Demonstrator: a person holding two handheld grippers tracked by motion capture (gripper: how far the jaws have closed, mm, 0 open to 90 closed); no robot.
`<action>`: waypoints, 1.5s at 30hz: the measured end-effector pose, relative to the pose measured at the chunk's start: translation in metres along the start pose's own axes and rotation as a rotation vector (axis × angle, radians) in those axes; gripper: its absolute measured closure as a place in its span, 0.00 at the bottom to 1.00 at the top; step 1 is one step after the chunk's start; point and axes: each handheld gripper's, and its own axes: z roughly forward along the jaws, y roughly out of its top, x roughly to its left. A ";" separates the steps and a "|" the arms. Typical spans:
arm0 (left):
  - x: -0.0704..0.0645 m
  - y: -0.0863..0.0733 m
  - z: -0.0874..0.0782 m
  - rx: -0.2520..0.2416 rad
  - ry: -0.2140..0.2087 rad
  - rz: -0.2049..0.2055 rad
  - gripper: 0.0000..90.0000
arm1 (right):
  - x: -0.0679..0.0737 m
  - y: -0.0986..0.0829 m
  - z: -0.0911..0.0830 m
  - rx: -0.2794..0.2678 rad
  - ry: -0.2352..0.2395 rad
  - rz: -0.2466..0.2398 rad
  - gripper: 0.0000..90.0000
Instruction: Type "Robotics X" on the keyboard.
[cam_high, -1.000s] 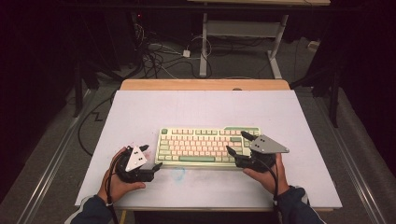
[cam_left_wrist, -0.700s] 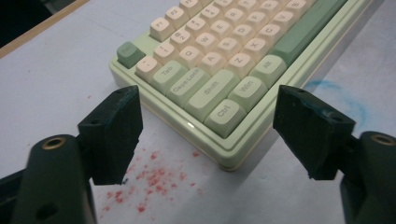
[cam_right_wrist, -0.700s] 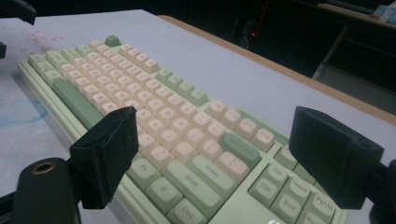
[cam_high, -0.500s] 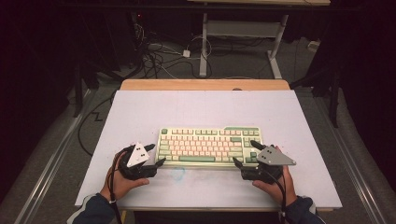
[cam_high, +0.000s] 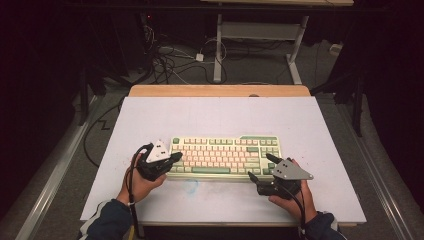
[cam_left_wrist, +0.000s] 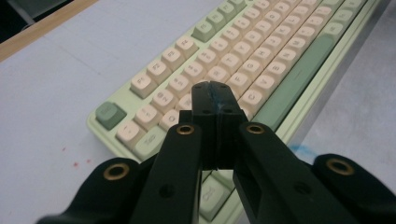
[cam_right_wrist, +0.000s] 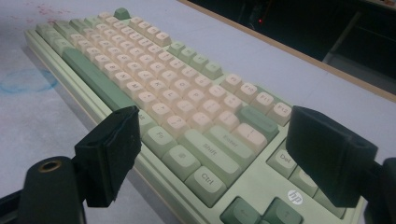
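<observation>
A pale green keyboard (cam_high: 225, 155) with cream and green keys lies in the middle of the white table (cam_high: 215, 115). At the keyboard's left end my left gripper (cam_high: 173, 159) hovers over the keys; in the left gripper view it (cam_left_wrist: 215, 100) is shut with nothing between its jaws, above the keyboard (cam_left_wrist: 261, 60). My right gripper (cam_high: 259, 166) is open at the keyboard's near right corner. Seen from the right gripper view, it (cam_right_wrist: 219, 149) spans the lower right keys of the keyboard (cam_right_wrist: 154, 79), and nothing is held.
A blue smudge (cam_high: 191, 186) marks the table just in front of the keyboard. A wooden strip (cam_high: 220, 90) runs along the far edge. Beyond it lie floor cables (cam_high: 170, 60) and a metal stand (cam_high: 260, 35). Bare table surrounds the keyboard.
My right gripper has drawn back from the keyboard's right end toward the near edge. The left gripper has shifted slightly forward and right, over the keyboard's left end.
</observation>
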 end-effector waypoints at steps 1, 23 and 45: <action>-0.001 0.001 0.003 0.003 -0.002 -0.002 0.98 | 0.000 0.000 0.000 0.000 -0.001 -0.002 0.21; -0.026 -0.004 0.073 0.098 -0.015 0.024 0.97 | 0.004 -0.003 0.004 0.024 0.014 -0.023 0.21; -0.023 -0.010 0.092 0.170 0.017 0.048 0.96 | 0.006 -0.004 0.006 0.039 0.017 -0.033 0.22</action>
